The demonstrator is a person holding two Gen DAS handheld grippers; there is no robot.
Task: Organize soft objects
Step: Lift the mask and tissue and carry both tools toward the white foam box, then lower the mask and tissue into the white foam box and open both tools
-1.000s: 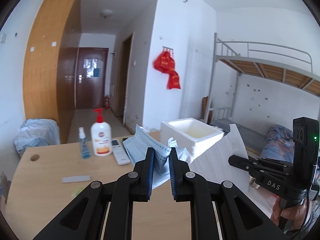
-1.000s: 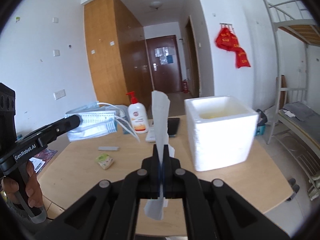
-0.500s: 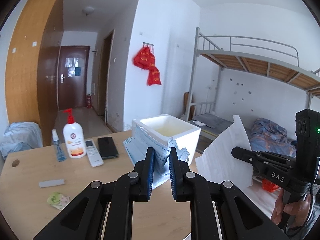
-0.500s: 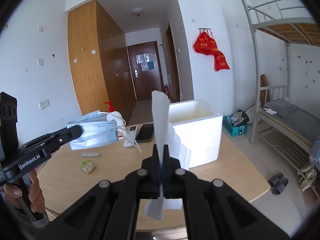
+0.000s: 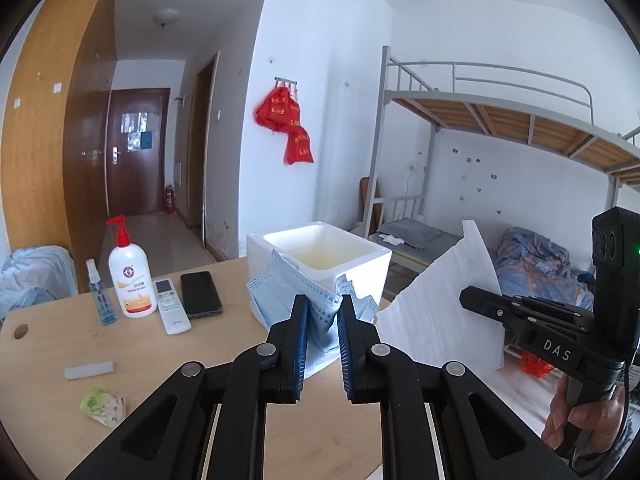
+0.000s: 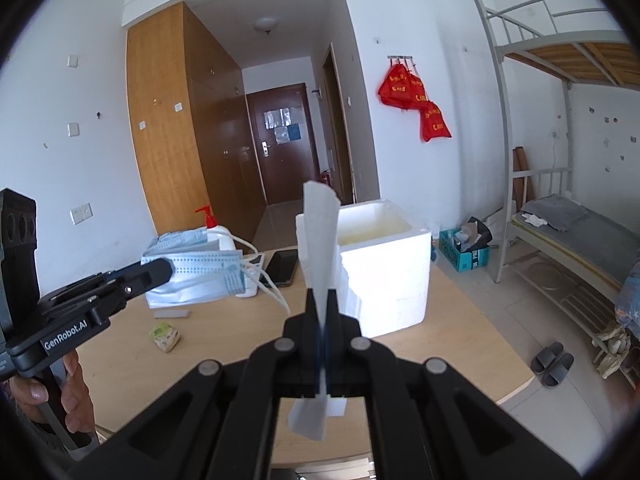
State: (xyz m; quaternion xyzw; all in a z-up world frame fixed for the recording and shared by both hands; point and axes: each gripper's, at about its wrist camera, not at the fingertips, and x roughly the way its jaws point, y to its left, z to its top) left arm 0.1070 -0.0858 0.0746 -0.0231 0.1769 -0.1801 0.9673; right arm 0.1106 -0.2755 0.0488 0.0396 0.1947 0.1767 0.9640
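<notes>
- Now the left gripper (image 5: 323, 312) has its two fingers closed almost fully on a bundle of blue face masks (image 5: 316, 300), so only a narrow gap stays between the blue pads, filled by the folded masks.
- From the right wrist view, the same left gripper (image 6: 168, 268) is at about 9 o'clock, and the face masks (image 6: 200, 270) hang from its tip above the table, with white ear loops falling to the lower right.
- The right gripper (image 6: 321, 300) is closed tight on a white tissue sheet (image 6: 318, 232); the sheet stands upright between the fingers and a small corner of it hangs below them.
- From the left wrist view, the right gripper (image 5: 474, 300) is at about 3 o'clock, and the tissue sheet (image 5: 444, 304) spreads wide like a fan in the air beside the table edge.
- A white foam box (image 5: 320, 252) stands open on the wooden table (image 5: 60, 344), at about 12 o'clock from the left gripper; the masks are in front of it, perhaps just touching its near wall, but I cannot tell this for sure.
- At about 10 o'clock on the table there are a pump bottle (image 5: 130, 276), a small spray bottle (image 5: 98, 294), a white remote control (image 5: 170, 304) and a black phone (image 5: 200, 294), all side by side.
- At about 8 o'clock lie a small grey bar (image 5: 90, 370) and a green packet (image 5: 102, 406), near each other but apart.
- A hand (image 5: 580, 420) holds the handle of the right gripper at the lower right.
</notes>
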